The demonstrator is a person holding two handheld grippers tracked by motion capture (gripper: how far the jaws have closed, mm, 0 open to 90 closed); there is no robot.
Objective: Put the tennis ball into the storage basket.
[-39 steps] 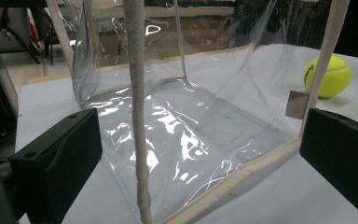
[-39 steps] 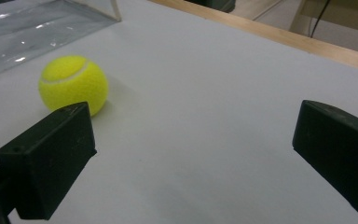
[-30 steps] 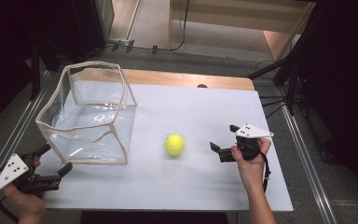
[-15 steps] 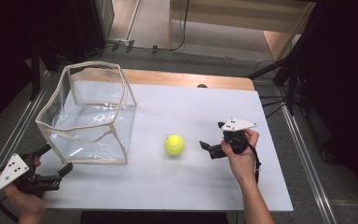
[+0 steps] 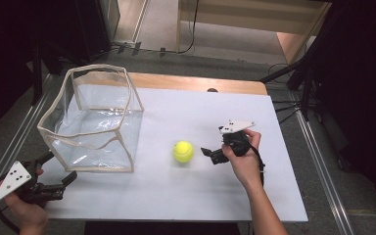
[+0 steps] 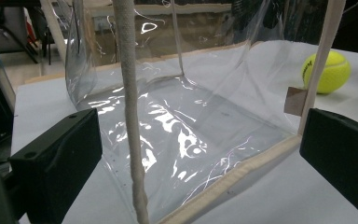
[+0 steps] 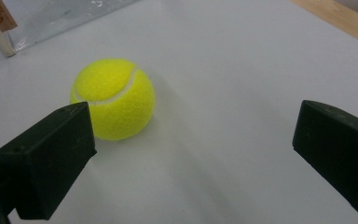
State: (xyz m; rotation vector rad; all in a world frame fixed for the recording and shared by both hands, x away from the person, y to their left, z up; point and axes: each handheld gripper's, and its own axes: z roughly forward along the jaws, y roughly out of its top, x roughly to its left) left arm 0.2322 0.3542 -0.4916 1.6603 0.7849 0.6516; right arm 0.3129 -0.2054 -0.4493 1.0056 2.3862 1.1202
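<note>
— Where was the tennis ball point(image 7: 113, 99)?
— On the bench point(image 5: 176, 196), just ahead of the right tongs point(image 5: 209, 154), jaws spread wide, nothing gripped.
— The left tongs point(image 5: 58, 169)?
— Also agape (facing the clear bag point(image 6: 186, 121), its top cut off).

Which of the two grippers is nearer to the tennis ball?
The right gripper, open beside the tennis ball; the left gripper is by the clear bag.

White-topped table point(image 5: 186, 196), bare wood strip along its far edge. Clear plastic box point(image 5: 92, 122) with cream trim stands at 10 o'clock. Yellow tennis ball point(image 5: 183, 151) rests near centre, apart from the box.
</note>
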